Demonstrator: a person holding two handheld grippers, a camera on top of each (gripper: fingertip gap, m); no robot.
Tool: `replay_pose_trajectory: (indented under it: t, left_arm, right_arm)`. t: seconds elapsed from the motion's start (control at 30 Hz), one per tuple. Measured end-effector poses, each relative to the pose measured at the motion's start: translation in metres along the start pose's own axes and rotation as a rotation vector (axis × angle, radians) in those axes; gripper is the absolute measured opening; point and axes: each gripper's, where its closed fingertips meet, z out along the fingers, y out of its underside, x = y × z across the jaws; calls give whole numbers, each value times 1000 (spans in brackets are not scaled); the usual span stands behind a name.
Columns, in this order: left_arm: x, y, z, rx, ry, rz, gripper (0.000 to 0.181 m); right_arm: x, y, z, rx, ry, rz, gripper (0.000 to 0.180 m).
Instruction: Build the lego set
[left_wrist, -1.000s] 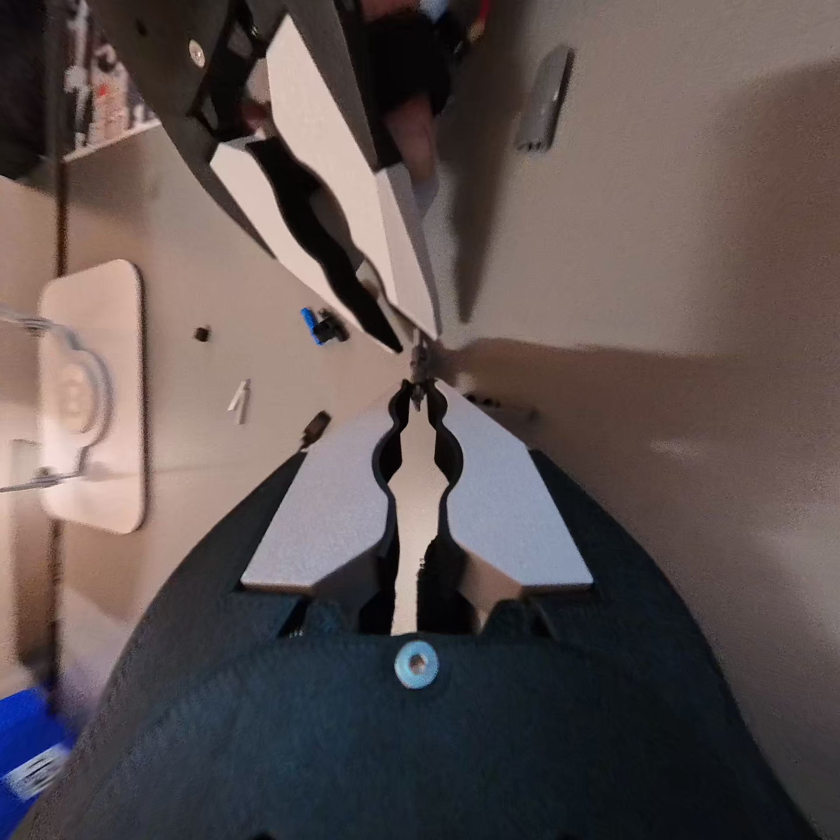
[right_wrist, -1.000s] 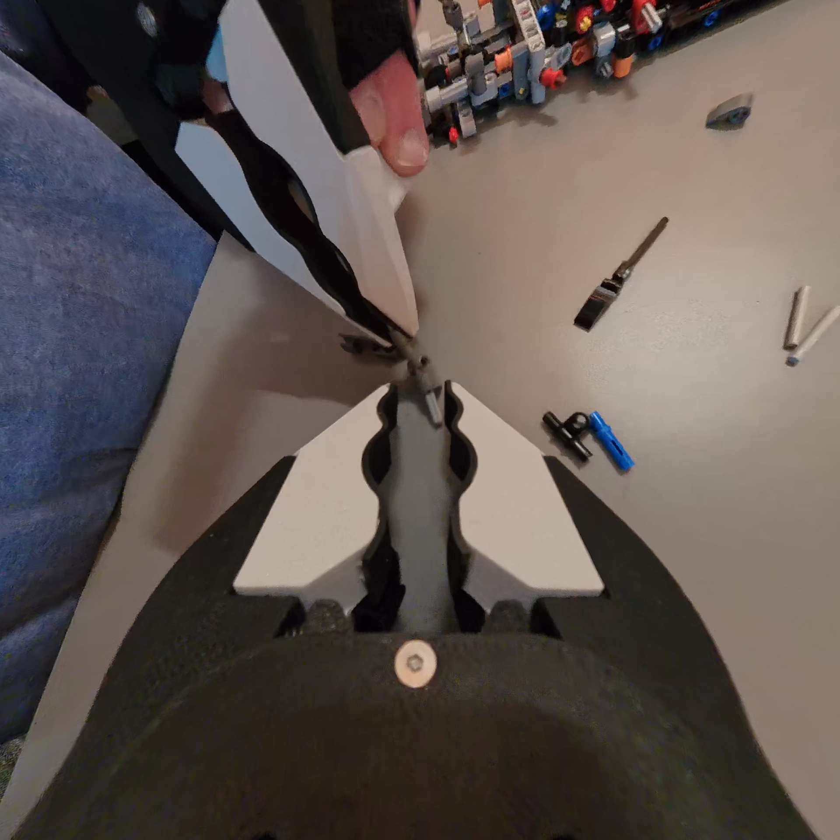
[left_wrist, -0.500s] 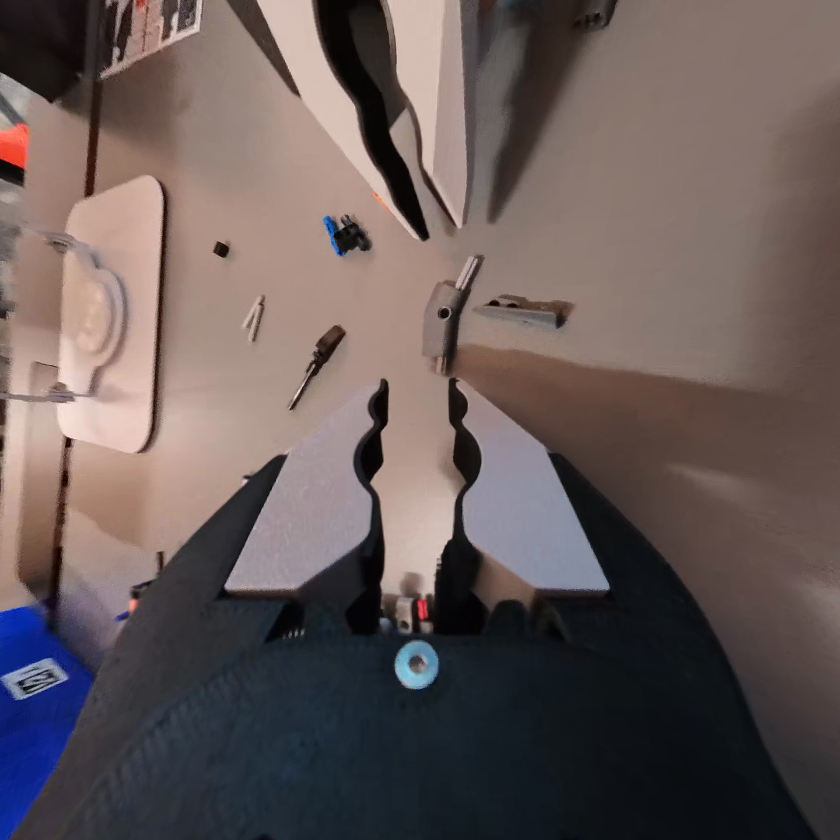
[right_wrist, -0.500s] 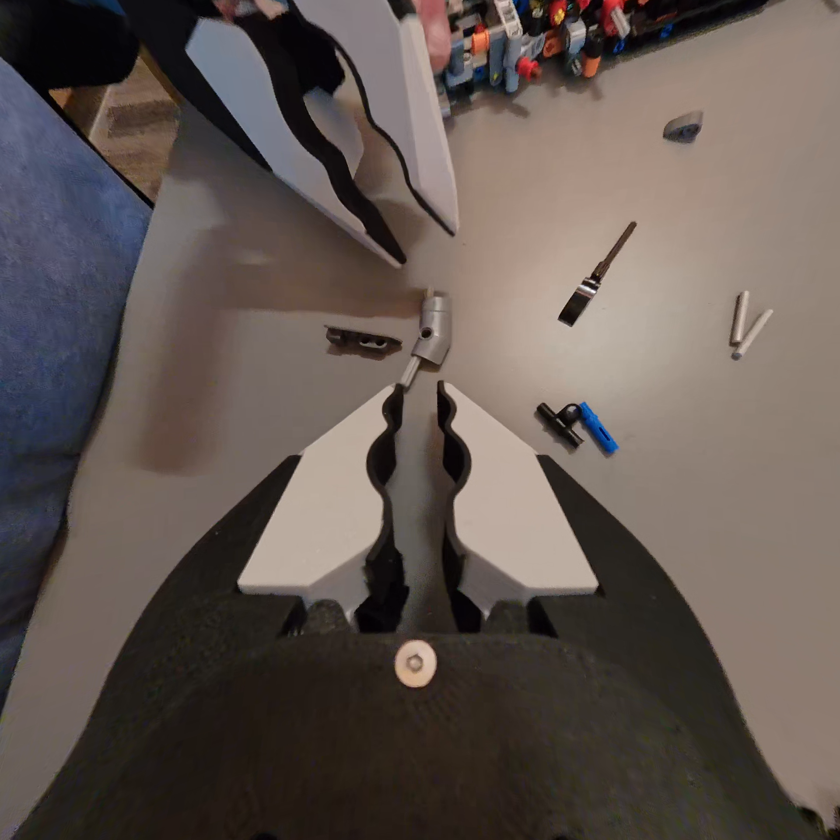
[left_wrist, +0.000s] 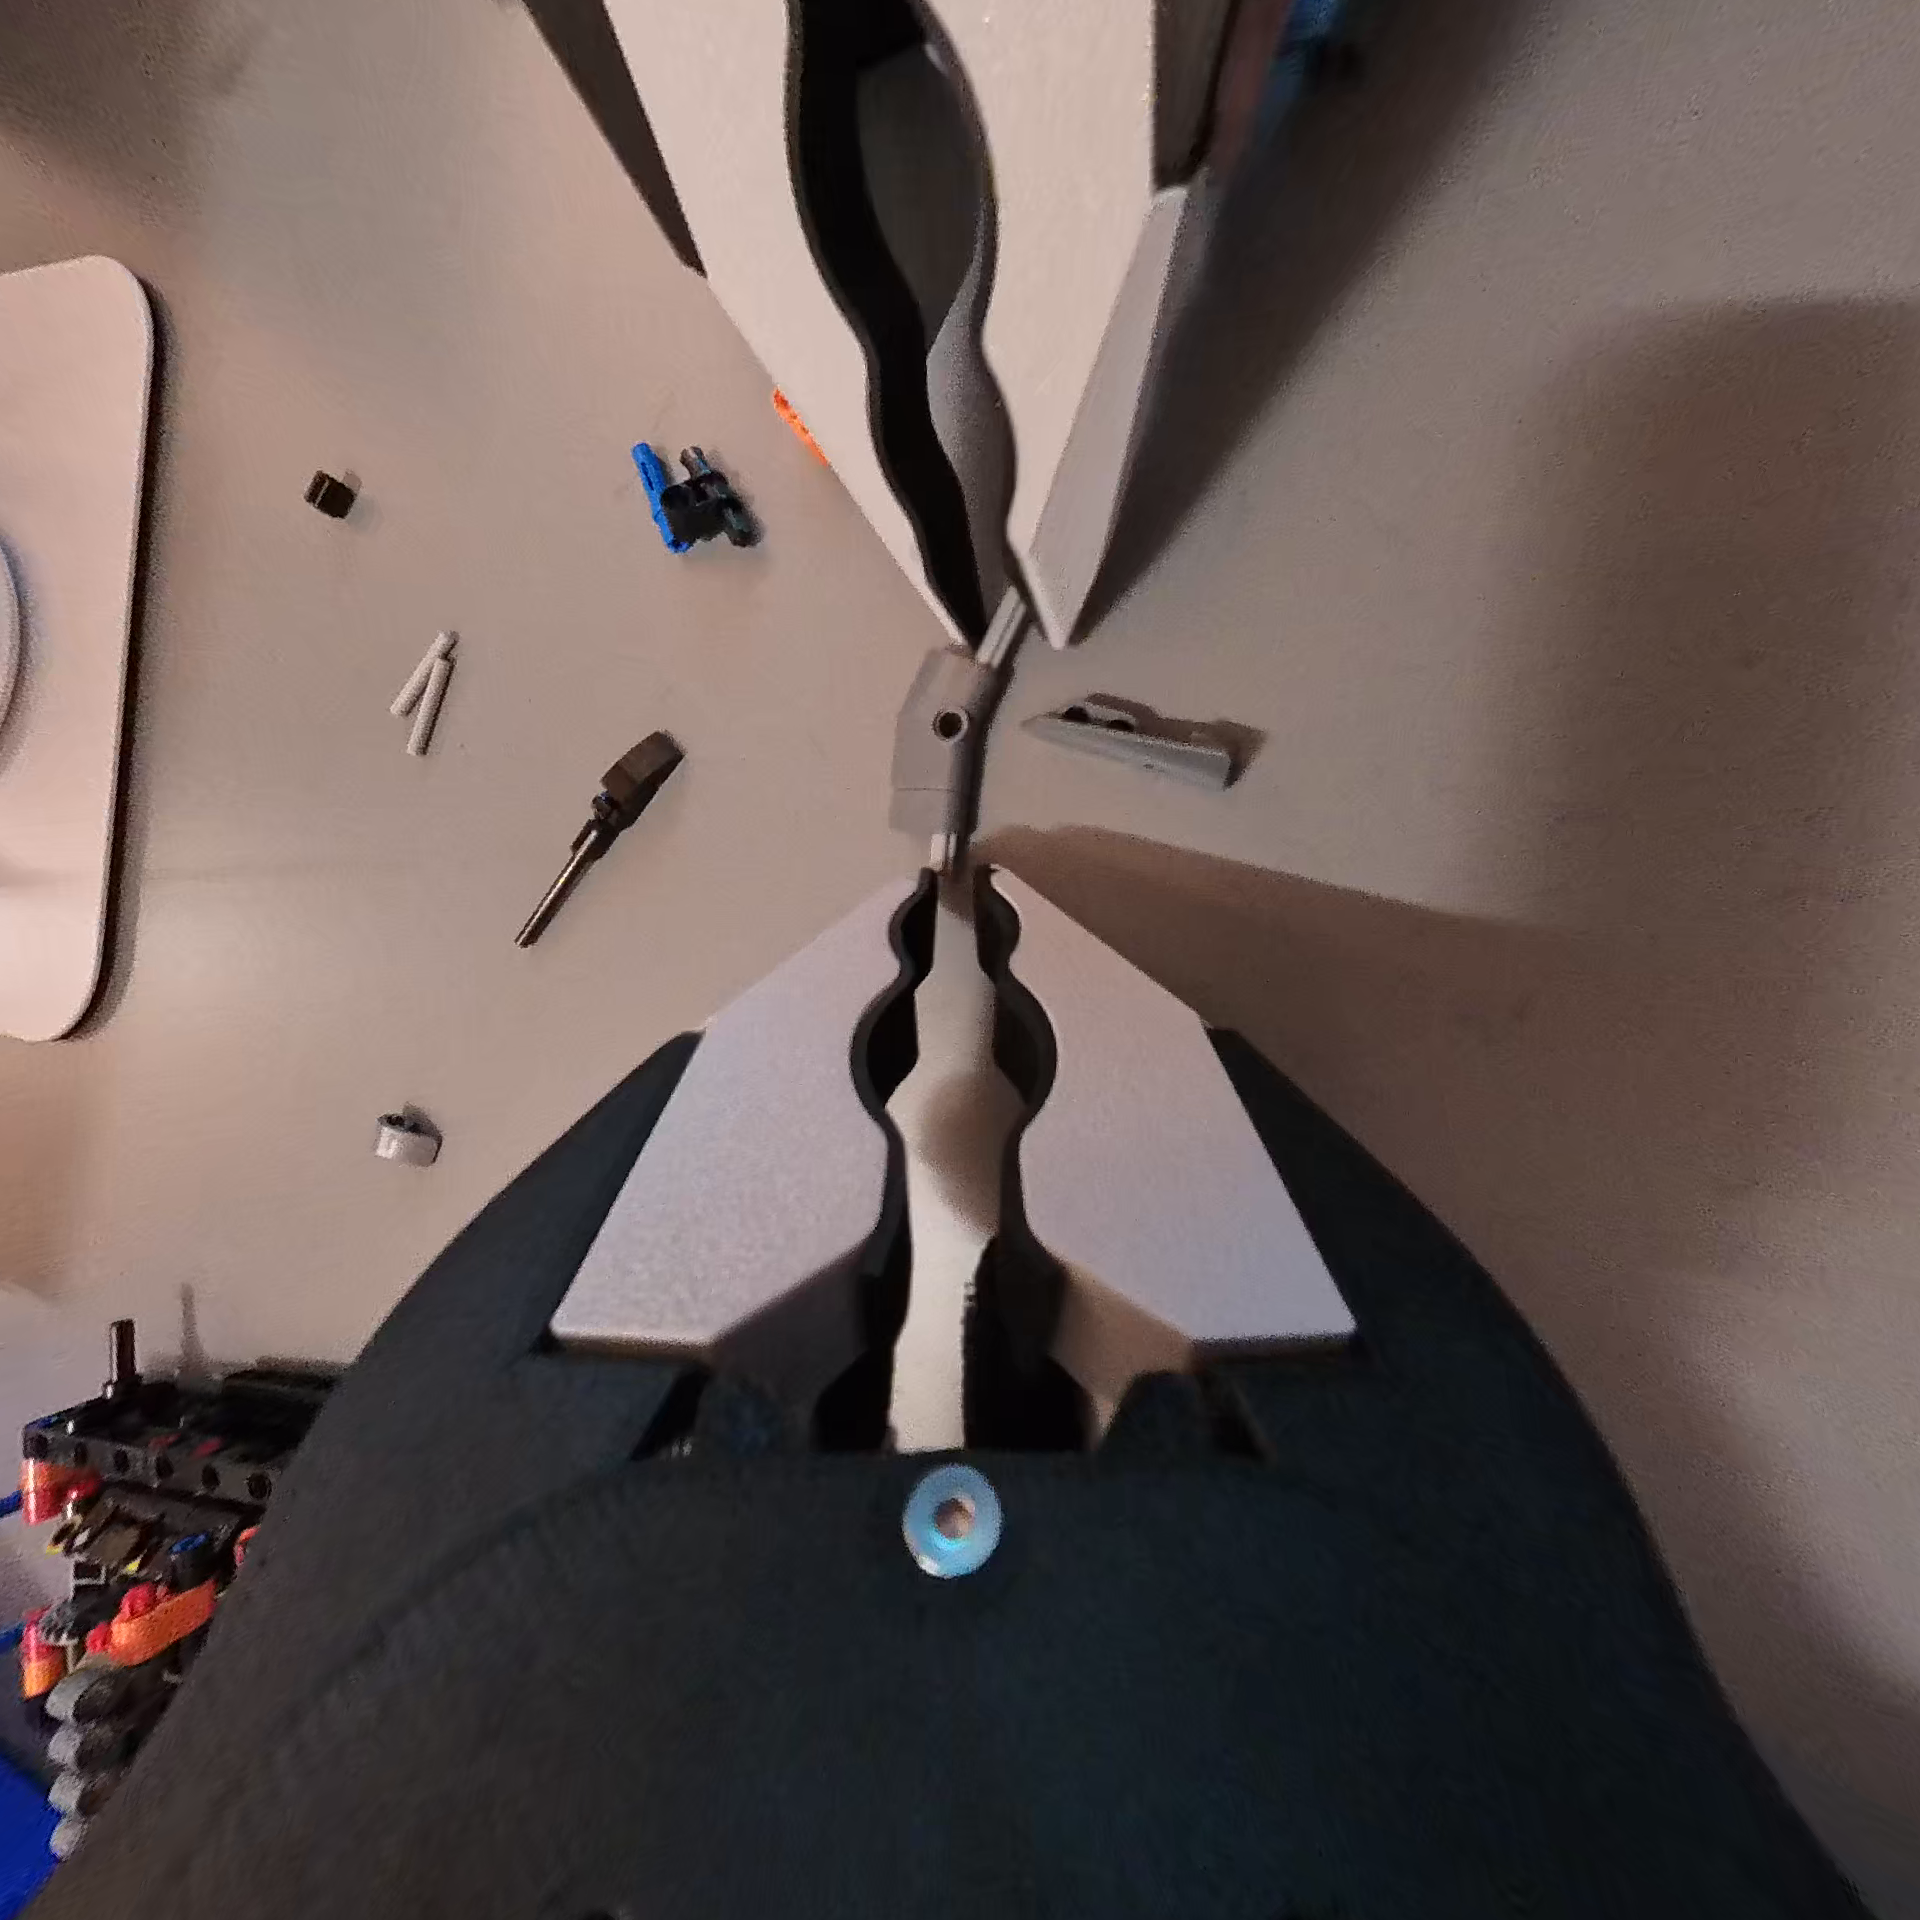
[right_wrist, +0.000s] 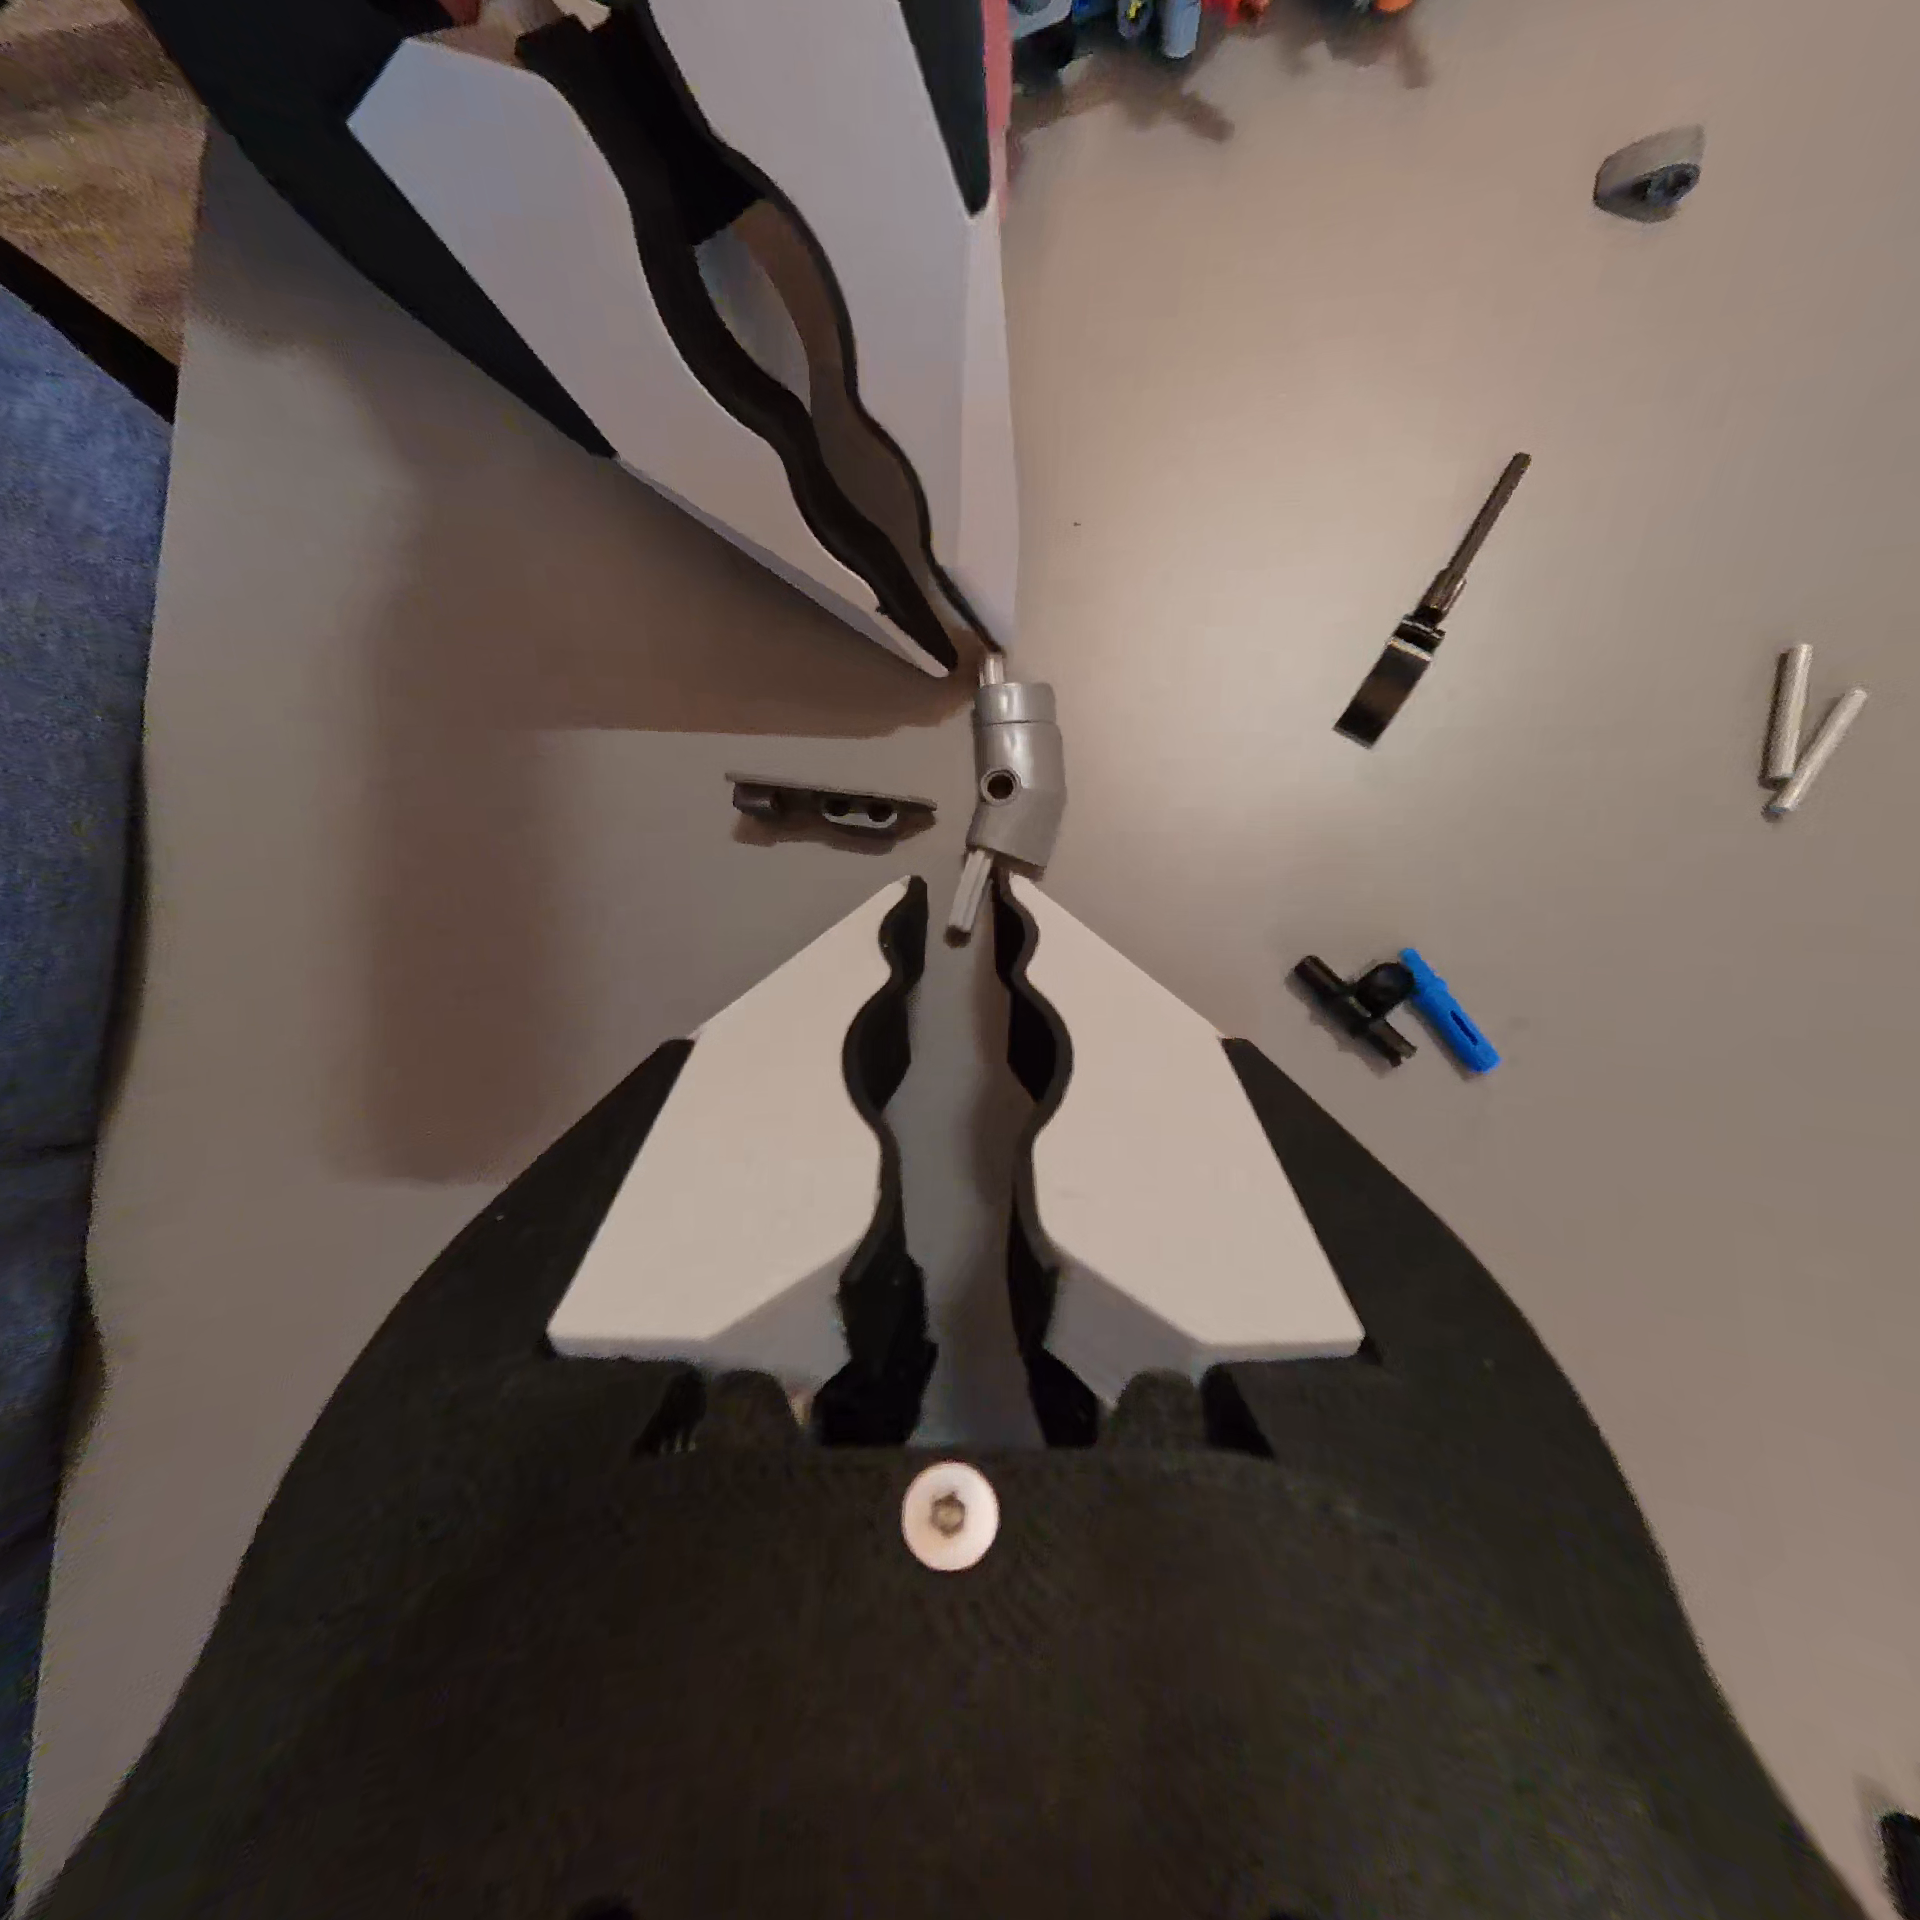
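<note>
At table centre: one grey connector (left_wrist: 938, 740) with a thin grey rod through it, lying on the beige table (left_wrist: 1507, 499), the rod sticking out at both ends.

Left gripper (left_wrist: 958, 881): white fingers, black body. Jaws a narrow slit apart, wider than the rod. One rod end sits just in front of its tips; nothing is seen clamped. In the right wrist view it enters from the top, its tips at the rod's far end.

Right gripper (right_wrist: 958, 888): same make. Jaws a narrow slit apart, the other rod end lying loose between its tips, close to one finger. No firm hold can be made out.

Loose parts on the table:
- dark flat piece (right_wrist: 831, 810), just beside the connector
- black part joined to a blue pin (right_wrist: 1397, 1008), near the right gripper
- black rod with a flat black end (right_wrist: 1439, 608), well apart from the connector
- two pale grey pins (right_wrist: 1806, 727), touching at one end
- curved grey piece (right_wrist: 1652, 171), far off
- small black block (left_wrist: 332, 491)
- small grey ring (left_wrist: 407, 1138)
- orange piece (left_wrist: 795, 421), partly hidden behind the right gripper

Part-built model (left_wrist: 125, 1507): dark frame with red and orange bits, at the table's edge beside the left gripper.

Pale rounded mat (left_wrist: 62, 644): on the table beyond the pins.
</note>
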Motion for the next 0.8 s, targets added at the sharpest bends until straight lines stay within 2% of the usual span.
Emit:
replay_pose_trajectory:
  t: [0.03, 0.53, 0.73, 0.8]
  left_arm:
    - [0, 0, 0, 0, -3, 3, 3]
    - [3, 9, -7, 9, -63, -72, 0]
    - [-10, 10, -20, 65, -135, -143, 8]
    - [-20, 2, -32, 134, -182, -166, 22]
  right_arm:
    - [1, 0, 0, -4, 13, 1, 9]
    - [10, -12, 9, 5, 114, -7, 3]
    - [12, -20, 9, 27, 126, -5, 7]
    - [13, -24, 4, 51, 139, 1, 10]
